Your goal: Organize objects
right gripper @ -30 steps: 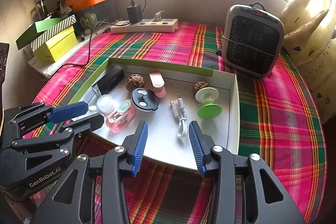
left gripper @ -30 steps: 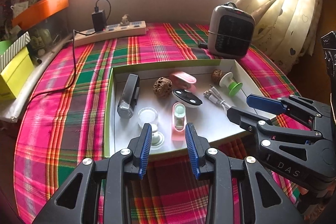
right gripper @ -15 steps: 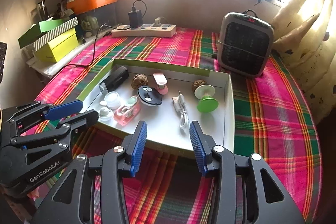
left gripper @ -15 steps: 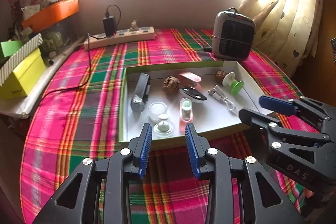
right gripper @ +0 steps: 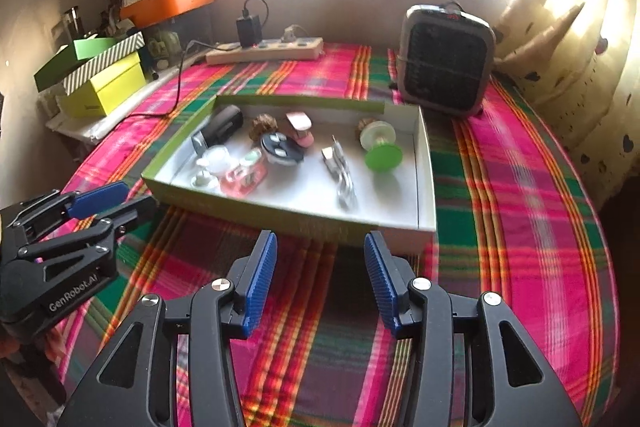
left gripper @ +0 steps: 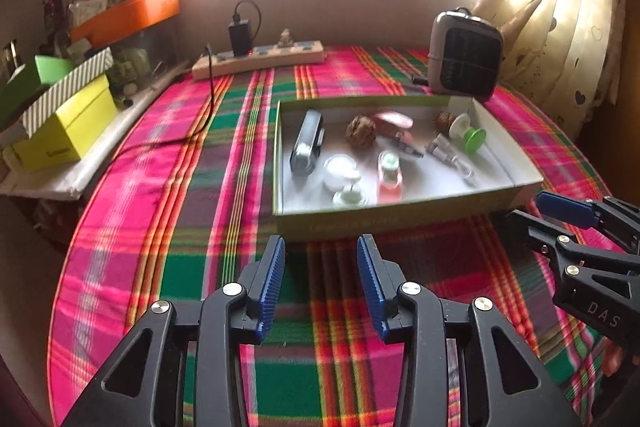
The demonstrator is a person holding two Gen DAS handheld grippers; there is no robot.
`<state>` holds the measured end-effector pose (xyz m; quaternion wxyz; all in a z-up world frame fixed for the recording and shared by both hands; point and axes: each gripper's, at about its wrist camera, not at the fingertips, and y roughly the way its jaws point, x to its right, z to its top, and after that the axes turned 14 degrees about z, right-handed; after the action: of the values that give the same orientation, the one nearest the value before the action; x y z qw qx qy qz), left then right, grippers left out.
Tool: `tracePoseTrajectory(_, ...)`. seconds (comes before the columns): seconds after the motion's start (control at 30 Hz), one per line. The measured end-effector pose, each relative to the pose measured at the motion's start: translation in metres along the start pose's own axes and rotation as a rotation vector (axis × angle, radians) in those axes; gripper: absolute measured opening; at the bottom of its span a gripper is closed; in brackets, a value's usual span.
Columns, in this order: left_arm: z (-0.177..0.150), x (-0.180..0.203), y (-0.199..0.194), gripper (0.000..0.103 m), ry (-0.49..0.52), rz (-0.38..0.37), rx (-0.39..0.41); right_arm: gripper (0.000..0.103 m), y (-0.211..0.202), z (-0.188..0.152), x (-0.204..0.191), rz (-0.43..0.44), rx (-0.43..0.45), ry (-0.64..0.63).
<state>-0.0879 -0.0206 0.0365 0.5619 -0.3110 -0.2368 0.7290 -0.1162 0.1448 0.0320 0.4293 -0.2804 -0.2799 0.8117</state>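
Both hand-held grippers are held above the plaid cloth of the counter, short of the near wall of the tray. On the left hand-held gripper the blue pads are seen apart, with only cloth between them; its jaws have just been opening. On the right hand-held gripper the pads are also apart and nothing is held; these jaws have been opening a little as well. Each gripper is visible at the edge of the other camera's view.

Inside the shallow white tray with green outer walls, several small things are laid. A dark stapler-like object is placed at the left side, and two walnuts are found toward the far wall. A pink case and small white round containers are near the front. A white cable is coiled in the middle, and a green and white spool is lying at the right side.

Behind the tray a small heater is standing upright, and a power strip with a black charger is laid near the wall. Yellow and green boxes are stacked at the left.
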Motion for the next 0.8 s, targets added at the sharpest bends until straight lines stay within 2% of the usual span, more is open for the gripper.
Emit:
tracePoseTrajectory(0.27, -0.019, -0.002, 0.003, 0.036, 0.005, 0.000, -0.031, 0.048, 0.004, -0.018, 0.007, -0.016, -0.038, 0.030)
tracePoseTrajectory(0.43, -0.028, -0.001, 0.005, 0.036, 0.014, 0.008, -0.045, 0.053, 0.004, -0.027, 0.009, -0.024, -0.050, 0.041)
tracePoseTrajectory(0.73, -0.033, 0.002, 0.009, 0.036, 0.021, 0.011, -0.058, 0.053, 0.006, -0.039, 0.008, -0.061, -0.071, 0.030)
tracePoseTrajectory(0.8, -0.033, 0.002, 0.009, 0.037, 0.016, 0.009, -0.064, 0.058, 0.006, -0.040, 0.008, -0.069, -0.074, 0.031)
